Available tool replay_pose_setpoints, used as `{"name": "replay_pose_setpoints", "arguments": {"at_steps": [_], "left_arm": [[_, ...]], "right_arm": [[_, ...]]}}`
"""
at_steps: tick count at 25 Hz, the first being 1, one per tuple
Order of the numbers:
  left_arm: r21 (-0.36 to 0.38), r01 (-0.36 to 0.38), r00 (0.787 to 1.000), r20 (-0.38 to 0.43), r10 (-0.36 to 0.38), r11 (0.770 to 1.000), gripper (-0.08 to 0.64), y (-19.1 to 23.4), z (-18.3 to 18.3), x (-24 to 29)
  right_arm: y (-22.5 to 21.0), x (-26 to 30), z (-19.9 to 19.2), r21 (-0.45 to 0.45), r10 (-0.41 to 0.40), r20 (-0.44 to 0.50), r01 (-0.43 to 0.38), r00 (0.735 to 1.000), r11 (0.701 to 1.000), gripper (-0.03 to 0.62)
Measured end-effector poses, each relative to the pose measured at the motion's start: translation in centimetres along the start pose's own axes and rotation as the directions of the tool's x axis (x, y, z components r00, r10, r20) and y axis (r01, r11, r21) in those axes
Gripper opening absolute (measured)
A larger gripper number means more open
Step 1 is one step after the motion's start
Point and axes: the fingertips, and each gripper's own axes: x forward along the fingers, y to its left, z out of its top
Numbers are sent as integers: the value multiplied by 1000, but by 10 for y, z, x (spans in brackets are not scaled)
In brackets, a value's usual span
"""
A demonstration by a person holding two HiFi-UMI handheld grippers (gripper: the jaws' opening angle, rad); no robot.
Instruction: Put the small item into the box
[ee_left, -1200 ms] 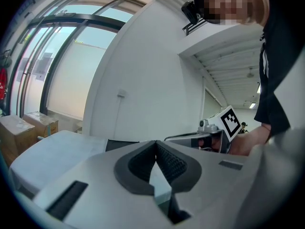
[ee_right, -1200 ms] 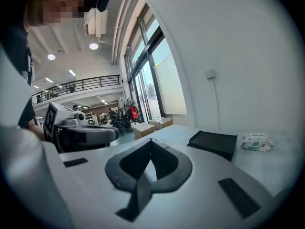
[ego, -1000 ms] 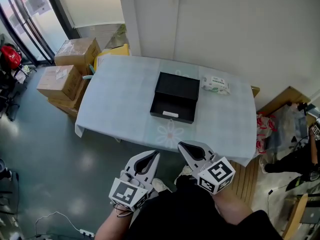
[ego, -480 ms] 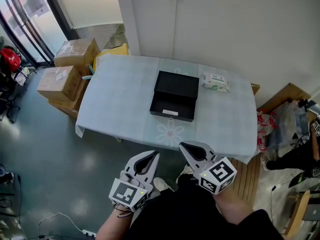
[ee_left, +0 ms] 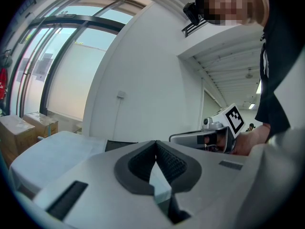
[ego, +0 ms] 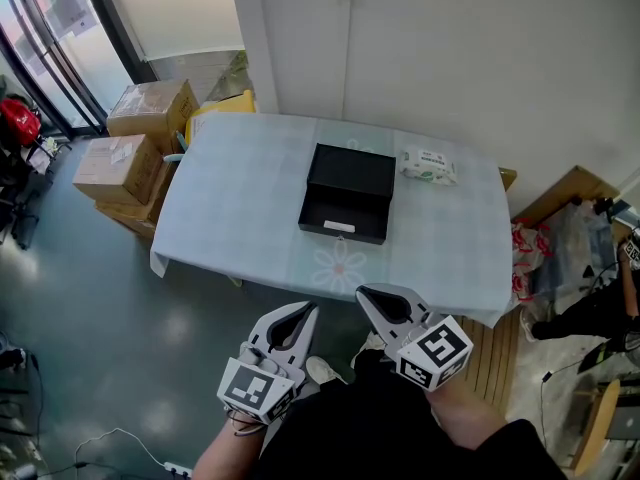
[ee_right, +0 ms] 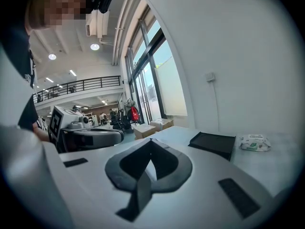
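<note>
An open black box lies in the middle of the table, its lid flat behind it; it also shows in the right gripper view. A small white packet with green print lies to the box's right, near the table's far edge. My left gripper and right gripper are held side by side before the table's near edge, well short of the box. Both are shut with nothing between the jaws.
Cardboard boxes are stacked on the floor left of the table. A white wall runs behind the table. Bags and clutter lie on the floor to the right. Grey floor lies between me and the table.
</note>
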Motion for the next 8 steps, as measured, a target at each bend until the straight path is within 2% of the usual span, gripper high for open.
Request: {"name": "replay_pose_setpoints", "arguments": {"at_steps": [8], "left_arm": [[-21, 17, 1000, 19, -17, 1000, 9, -6, -2, -5]], "right_arm": [[5, -1, 0, -3, 4, 0, -4, 1000, 1000, 9]]}}
